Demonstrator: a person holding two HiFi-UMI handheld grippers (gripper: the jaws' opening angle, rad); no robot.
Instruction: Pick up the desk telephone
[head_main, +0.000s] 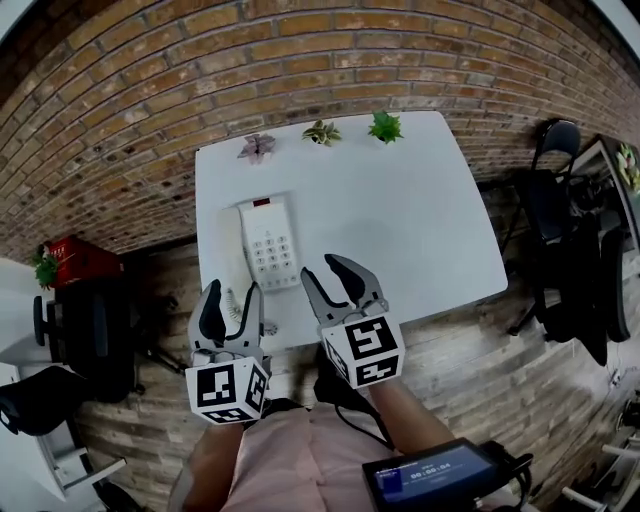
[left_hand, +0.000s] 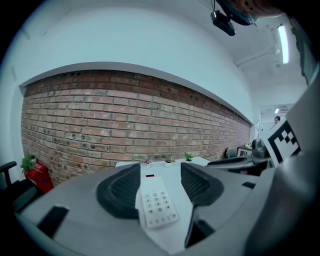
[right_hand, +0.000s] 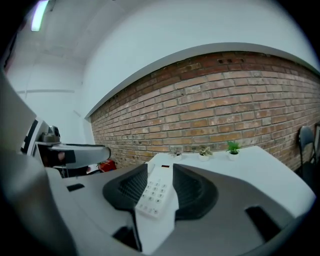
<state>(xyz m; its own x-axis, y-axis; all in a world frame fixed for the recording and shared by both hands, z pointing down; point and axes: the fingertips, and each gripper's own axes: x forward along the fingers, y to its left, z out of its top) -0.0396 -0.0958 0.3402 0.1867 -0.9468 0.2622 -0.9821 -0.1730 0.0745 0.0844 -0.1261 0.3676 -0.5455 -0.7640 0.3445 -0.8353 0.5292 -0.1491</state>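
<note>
The white table (head_main: 430, 220) stands against a brick wall. The desk telephone (head_main: 268, 243) lies flat on its left half. Over the near edge, the left gripper (head_main: 233, 296) and right gripper (head_main: 318, 264) hover, jaws partly apart and empty. At the far edge, three small pots (head_main: 322, 131) each hold a plant.

No print is legible; figures on the screen (head_main: 432, 474) are blurred.
</note>
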